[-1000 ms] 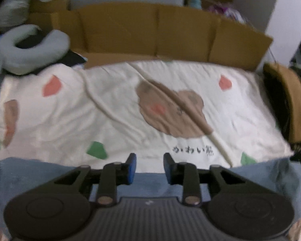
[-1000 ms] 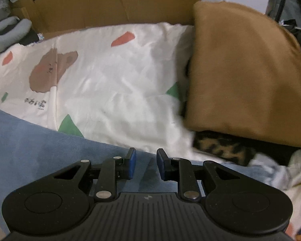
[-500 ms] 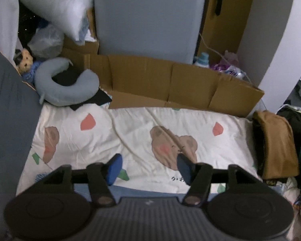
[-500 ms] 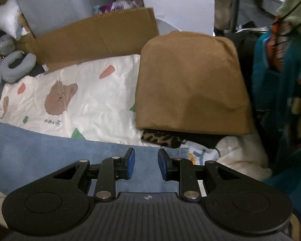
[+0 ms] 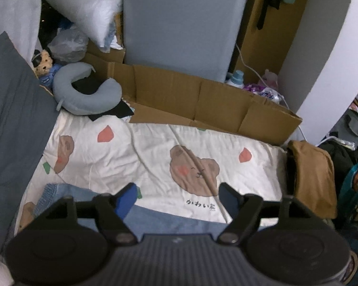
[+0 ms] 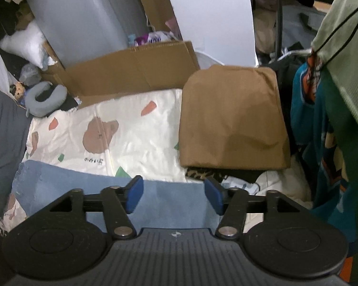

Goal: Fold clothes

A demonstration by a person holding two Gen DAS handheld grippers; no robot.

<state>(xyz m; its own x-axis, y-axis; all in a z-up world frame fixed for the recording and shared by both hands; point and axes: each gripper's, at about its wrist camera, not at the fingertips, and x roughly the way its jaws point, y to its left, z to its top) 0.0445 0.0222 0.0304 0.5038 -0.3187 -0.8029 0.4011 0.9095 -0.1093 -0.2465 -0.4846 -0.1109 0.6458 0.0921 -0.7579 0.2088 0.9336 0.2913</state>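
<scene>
A light blue denim garment (image 6: 66, 186) lies flat along the near edge of the bear-print bedsheet (image 6: 136, 138); its frayed end (image 5: 50, 194) shows in the left wrist view. My left gripper (image 5: 177, 200) hovers open above the denim, nothing between its blue pads. Over the same denim's right part my right gripper (image 6: 173, 196) is held open and holds nothing. A folded brown garment (image 6: 231, 119) tops a pile at the sheet's right end, also seen edge-on as the brown garment (image 5: 312, 176).
A flattened cardboard box (image 5: 202, 102) lines the far edge of the bed. A grey neck pillow (image 5: 83, 95) and a small stuffed toy (image 5: 44, 66) sit at the back left. A dark grey cushion (image 5: 14, 124) borders the left. Hanging clothes (image 6: 334, 119) crowd the right.
Both grippers have opened from nearly shut and pulled up and back from the denim, which now lies released on the sheet. The views have widened to take in the room.
</scene>
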